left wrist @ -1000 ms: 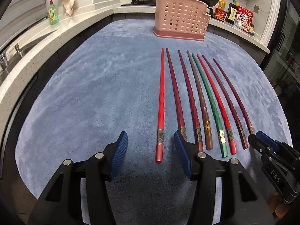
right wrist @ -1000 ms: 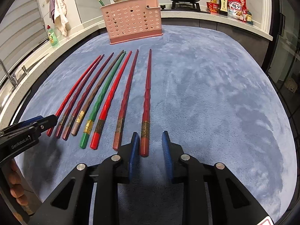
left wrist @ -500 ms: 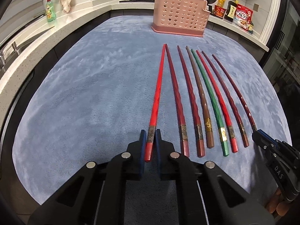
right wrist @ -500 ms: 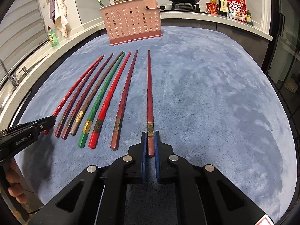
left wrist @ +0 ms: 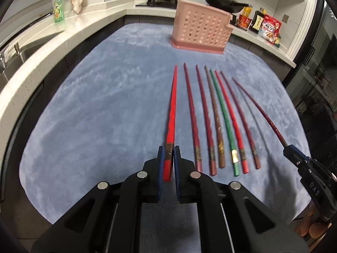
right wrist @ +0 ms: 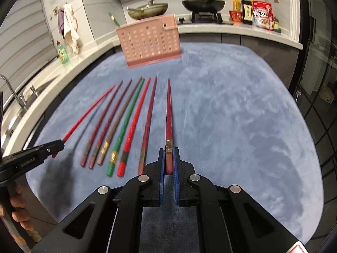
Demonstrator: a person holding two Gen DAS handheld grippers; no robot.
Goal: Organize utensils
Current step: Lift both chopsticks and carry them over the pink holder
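Note:
Several chopsticks (left wrist: 223, 118) lie side by side on a blue mat (left wrist: 101, 113), pointing toward a pink perforated utensil holder (left wrist: 202, 30) at the back. My left gripper (left wrist: 168, 158) is shut on the bright red chopstick (left wrist: 171, 109), held lifted above the mat. My right gripper (right wrist: 168, 160) is shut on the dark red chopstick (right wrist: 169, 113), also lifted. In the right wrist view the row (right wrist: 124, 122) lies to the left, and the holder (right wrist: 150, 41) stands behind it. The left gripper with its red chopstick (right wrist: 88, 113) shows at the left edge.
A white counter (left wrist: 63, 29) wraps around the mat, with a green soap bottle (left wrist: 58, 8), a sink tap (right wrist: 12, 92), two pans on a stove (right wrist: 202, 4) and food packets (left wrist: 269, 28). A green utensil (right wrist: 113, 19) stands in the holder.
Both grippers, shut on their chopsticks half a second ago, have lifted them off the mat; the views have risen and tilted toward the holder.

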